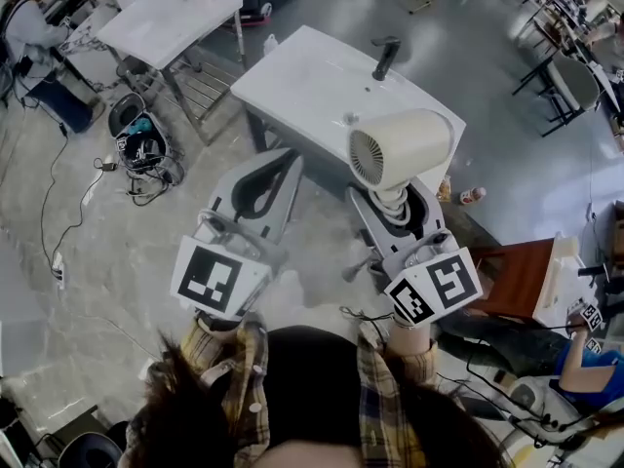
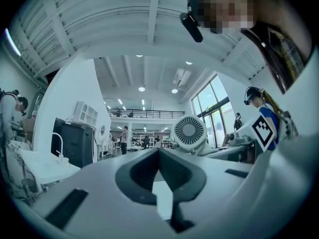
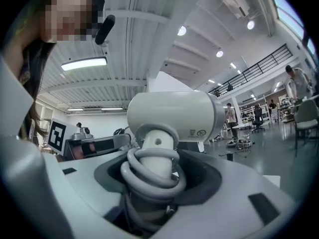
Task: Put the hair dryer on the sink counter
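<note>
The right gripper holds the hair dryer upright near the sink counter, jaws clamped; left gripper alongside, jaws together.

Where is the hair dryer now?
Head view, right of centre: the hair dryer is held by its handle in the right gripper, raised at the near right corner of the sink counter.

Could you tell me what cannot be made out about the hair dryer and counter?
- Right gripper view: on the hair dryer, the cord ends hidden between the jaws of the right gripper.
- The print on its label is too small there.
- Head view: the dryer hides part of the sink counter.
</note>
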A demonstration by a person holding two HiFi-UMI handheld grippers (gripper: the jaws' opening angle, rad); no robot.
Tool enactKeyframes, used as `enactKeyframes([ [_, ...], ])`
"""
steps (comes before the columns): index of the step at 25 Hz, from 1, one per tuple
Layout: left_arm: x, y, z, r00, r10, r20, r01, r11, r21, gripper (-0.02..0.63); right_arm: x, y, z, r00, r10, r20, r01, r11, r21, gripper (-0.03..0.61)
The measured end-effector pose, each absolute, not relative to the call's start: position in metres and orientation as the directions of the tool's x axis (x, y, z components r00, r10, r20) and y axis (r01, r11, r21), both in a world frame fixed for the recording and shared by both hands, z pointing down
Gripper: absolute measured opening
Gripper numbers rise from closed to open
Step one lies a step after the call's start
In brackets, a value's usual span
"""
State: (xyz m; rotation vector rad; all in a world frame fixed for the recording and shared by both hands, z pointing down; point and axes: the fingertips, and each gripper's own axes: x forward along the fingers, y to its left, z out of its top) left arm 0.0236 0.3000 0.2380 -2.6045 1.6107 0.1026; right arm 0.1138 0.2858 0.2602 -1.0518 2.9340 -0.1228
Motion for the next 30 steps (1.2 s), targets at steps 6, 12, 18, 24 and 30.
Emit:
enactKeyframes([
  [6, -0.005, 0.282, 0.249, 0.445, -0.892, -0.080, -0.894, -0.447, 0.011, 0.017, 0.089, 0.269, 0.271, -0.767, -0.639, 0.056, -0.641, 0.761, -0.100, 0.255],
  [12, -0.019, 0.258, 0.263, 0.424, -0.903, -0.065, -0.904, -0.427, 0.035, 0.017, 0.080, 0.243, 0.292, -0.768, -0.633, 0.100, -0.641, 0.756, -0.132, 0.255],
  [18, -0.038, 0.212, 0.259, 0.396, -0.916, -0.060, -0.917, -0.398, 0.010, 0.017, 0.063, 0.188, 0.289, -0.787, -0.613, 0.073, -0.616, 0.772, -0.155, 0.255],
  [24, -0.060, 0.138, 0.254, 0.377, -0.924, -0.063, -0.926, -0.377, -0.001, 0.017, 0.041, 0.107, 0.284, -0.798, -0.600, 0.057, -0.600, 0.784, -0.160, 0.255],
  [30, -0.076, 0.053, 0.245, 0.376, -0.925, -0.053, -0.926, -0.377, 0.006, 0.017, 0.019, 0.021, 0.276, -0.807, -0.586, 0.069, -0.589, 0.791, -0.168, 0.255],
])
